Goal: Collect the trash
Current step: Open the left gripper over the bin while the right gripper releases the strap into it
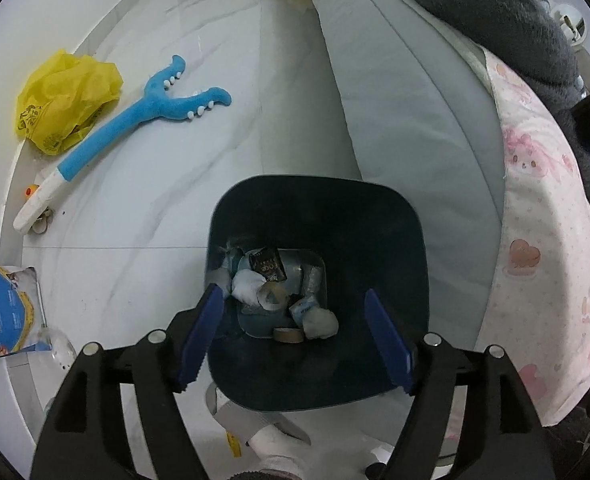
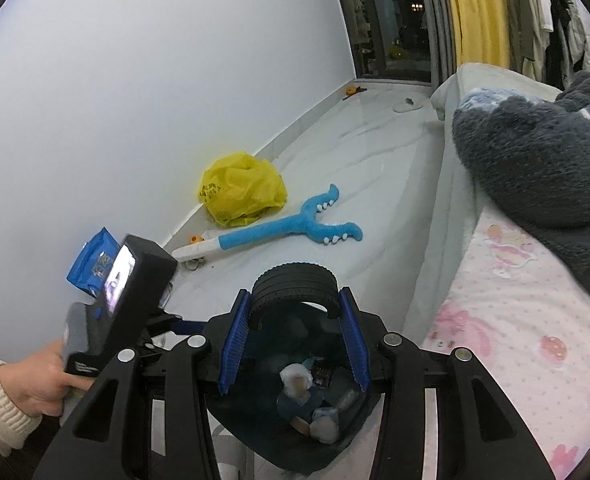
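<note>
We count one dark bin [image 1: 395,240], one yellow bag [image 1: 65,100], one blue grabber toy [image 1: 151,112], one blue packet [image 1: 5,312], two grippers.

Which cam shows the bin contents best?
Left wrist: it looks straight down into the dark bin, with wads, wrapper and tape roll sharp. In the right wrist view the bin is blurred, partly hidden behind fingers and black tyre.

The right claw [image 2: 293,322] and its black tyre [image 2: 295,284] are hiding the bin's [image 2: 335,436] twelve-o'clock rim; blurred scraps [image 2: 297,378] are lying inside, unreadable.
</note>
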`<state>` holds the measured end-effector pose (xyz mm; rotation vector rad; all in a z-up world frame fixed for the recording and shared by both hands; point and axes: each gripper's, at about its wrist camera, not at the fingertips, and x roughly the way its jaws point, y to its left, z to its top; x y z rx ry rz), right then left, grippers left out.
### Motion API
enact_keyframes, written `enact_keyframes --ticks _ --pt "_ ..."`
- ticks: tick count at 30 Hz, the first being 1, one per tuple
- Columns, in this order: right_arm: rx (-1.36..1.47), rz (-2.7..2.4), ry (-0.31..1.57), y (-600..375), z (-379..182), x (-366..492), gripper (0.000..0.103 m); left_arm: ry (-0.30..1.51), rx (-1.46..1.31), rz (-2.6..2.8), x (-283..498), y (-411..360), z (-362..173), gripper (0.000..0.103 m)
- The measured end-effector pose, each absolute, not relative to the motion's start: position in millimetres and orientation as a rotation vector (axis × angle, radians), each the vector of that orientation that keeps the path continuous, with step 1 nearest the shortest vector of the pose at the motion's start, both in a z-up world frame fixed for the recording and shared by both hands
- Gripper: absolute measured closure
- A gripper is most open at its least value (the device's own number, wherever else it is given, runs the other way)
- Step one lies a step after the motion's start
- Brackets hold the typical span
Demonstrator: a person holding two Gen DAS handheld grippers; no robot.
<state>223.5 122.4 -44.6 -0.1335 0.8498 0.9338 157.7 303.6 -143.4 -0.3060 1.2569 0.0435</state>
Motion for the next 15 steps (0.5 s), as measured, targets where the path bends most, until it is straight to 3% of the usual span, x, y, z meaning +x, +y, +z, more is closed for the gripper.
enact_keyframes --ticks 15 --pt "-0.216 0.876 1.041 157 -106 226 0.058 1.057 -0.282 0.072 143 327 -96 0.011"
